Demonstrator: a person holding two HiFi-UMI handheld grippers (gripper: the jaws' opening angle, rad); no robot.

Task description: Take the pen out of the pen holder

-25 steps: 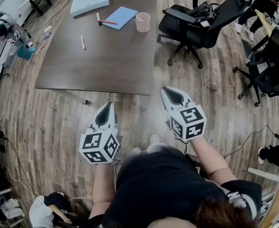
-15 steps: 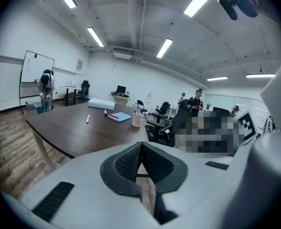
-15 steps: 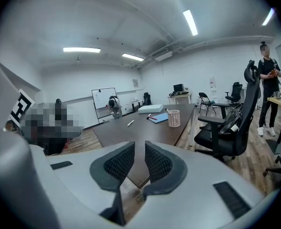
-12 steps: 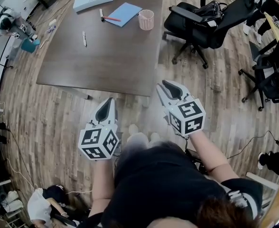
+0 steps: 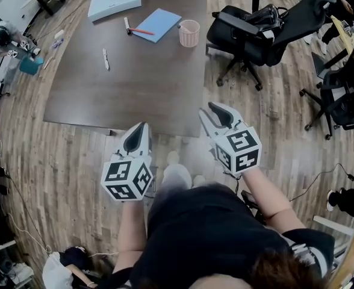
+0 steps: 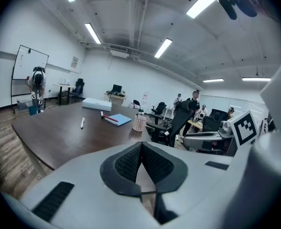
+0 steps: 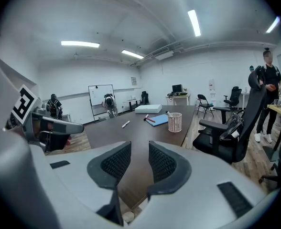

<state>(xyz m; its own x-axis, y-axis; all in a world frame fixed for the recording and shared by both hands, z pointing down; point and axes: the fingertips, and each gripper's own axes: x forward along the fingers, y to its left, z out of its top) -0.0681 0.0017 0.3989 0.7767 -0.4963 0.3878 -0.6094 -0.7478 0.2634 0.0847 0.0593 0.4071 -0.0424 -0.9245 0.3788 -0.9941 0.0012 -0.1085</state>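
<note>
The pink mesh pen holder (image 5: pixel 189 33) stands near the far right edge of the dark wooden table (image 5: pixel 141 89); it also shows in the left gripper view (image 6: pixel 139 123) and the right gripper view (image 7: pixel 175 122). I cannot tell whether a pen stands in it. A white pen (image 5: pixel 105 59) lies loose on the table's left part. My left gripper (image 5: pixel 143 125) is shut and empty at the table's near edge. My right gripper (image 5: pixel 207 109) is open, its jaws have just been opening, and nothing is between its pads (image 7: pixel 162 163). Both are far short of the holder.
A blue notebook (image 5: pixel 158 23) with a red pen (image 5: pixel 139 31) and a pale blue box (image 5: pixel 114 0) lie at the table's far end. Black office chairs (image 5: pixel 255 26) stand right of the table. People stand in the background of both gripper views.
Both grippers have moved forward, closer to the table's near edge. The right gripper's jaws went from shut to open. The left gripper stayed shut.
</note>
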